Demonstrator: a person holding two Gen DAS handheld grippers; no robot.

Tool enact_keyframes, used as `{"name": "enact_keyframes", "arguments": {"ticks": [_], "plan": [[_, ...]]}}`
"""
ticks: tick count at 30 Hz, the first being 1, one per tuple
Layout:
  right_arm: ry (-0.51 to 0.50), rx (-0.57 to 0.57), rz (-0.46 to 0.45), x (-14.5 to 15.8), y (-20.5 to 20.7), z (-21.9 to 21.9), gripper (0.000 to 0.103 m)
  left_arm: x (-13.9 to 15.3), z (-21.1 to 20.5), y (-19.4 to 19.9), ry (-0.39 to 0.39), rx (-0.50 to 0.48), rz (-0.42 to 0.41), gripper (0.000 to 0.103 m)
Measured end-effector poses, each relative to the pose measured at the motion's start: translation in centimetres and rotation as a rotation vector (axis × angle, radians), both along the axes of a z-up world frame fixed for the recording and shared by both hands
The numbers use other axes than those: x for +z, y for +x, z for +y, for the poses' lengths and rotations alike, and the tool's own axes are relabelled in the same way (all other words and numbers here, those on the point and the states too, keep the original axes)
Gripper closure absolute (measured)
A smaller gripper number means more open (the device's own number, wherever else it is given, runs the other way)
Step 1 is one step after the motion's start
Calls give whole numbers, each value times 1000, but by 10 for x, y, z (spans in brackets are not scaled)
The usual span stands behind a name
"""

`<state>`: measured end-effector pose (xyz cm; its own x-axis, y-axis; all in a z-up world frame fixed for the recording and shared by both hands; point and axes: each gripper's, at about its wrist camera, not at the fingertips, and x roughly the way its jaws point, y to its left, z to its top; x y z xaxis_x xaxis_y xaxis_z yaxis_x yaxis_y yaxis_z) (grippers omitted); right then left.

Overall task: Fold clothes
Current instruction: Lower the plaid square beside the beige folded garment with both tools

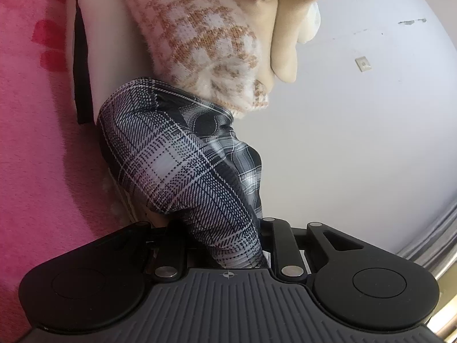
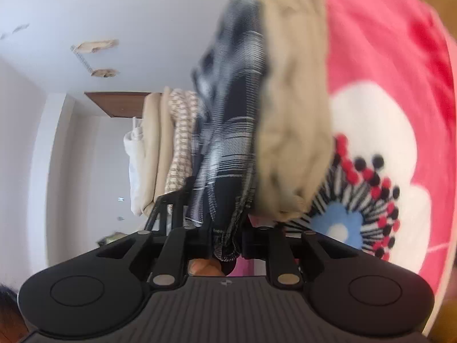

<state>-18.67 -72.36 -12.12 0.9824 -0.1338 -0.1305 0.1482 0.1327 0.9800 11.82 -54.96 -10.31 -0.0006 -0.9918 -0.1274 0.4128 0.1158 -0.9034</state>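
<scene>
A black-and-white plaid garment (image 1: 177, 160) bulges out in front of my left gripper (image 1: 228, 240), whose jaws are shut on a bunched fold of it; the cloth hides the fingertips. In the right wrist view the same plaid garment (image 2: 228, 131) runs up from my right gripper (image 2: 225, 237), and the jaws there pinch a narrow fold of it. That view is blurred. A beige garment (image 2: 294, 114) lies against the plaid on the side of the pink blanket. Both views are rolled sideways.
A brown-and-white houndstooth knit (image 1: 200, 37) and a cream garment (image 1: 282, 28) are stacked beyond the plaid, seen also as a folded pile (image 2: 171, 148). The pink flowered blanket (image 2: 385, 85) lies under everything. A white wall (image 1: 371, 143) is behind.
</scene>
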Motion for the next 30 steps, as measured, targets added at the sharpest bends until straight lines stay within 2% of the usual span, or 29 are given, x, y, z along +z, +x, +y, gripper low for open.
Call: {"name": "enact_keyframes", "arguments": {"ticks": [4, 5, 9, 13, 18, 22, 26, 30], "plan": [[-197, -56, 110, 42, 1, 6, 89, 1, -4, -3, 17, -21, -4, 83], [-207, -63, 130, 41, 0, 5, 89, 1, -4, -4, 32, -22, -9, 83], [-129, -69, 138, 20, -4, 0, 90, 9, 16, -5, 81, 41, -38, 79], [-148, -77, 106, 28, 0, 0, 90, 20, 30, -12, 100, 84, -95, 75], [-196, -87, 96, 44, -1, -4, 90, 18, 51, -19, 132, 108, -80, 68], [-188, -88, 71, 40, -3, -6, 90, 19, 67, -16, 120, 134, -72, 64], [-166, -83, 55, 29, -11, -2, 90, 14, 74, -5, 137, 152, 13, 64], [-152, -74, 38, 25, -13, -1, 90, 13, 95, -9, 163, 191, 22, 59]]}}
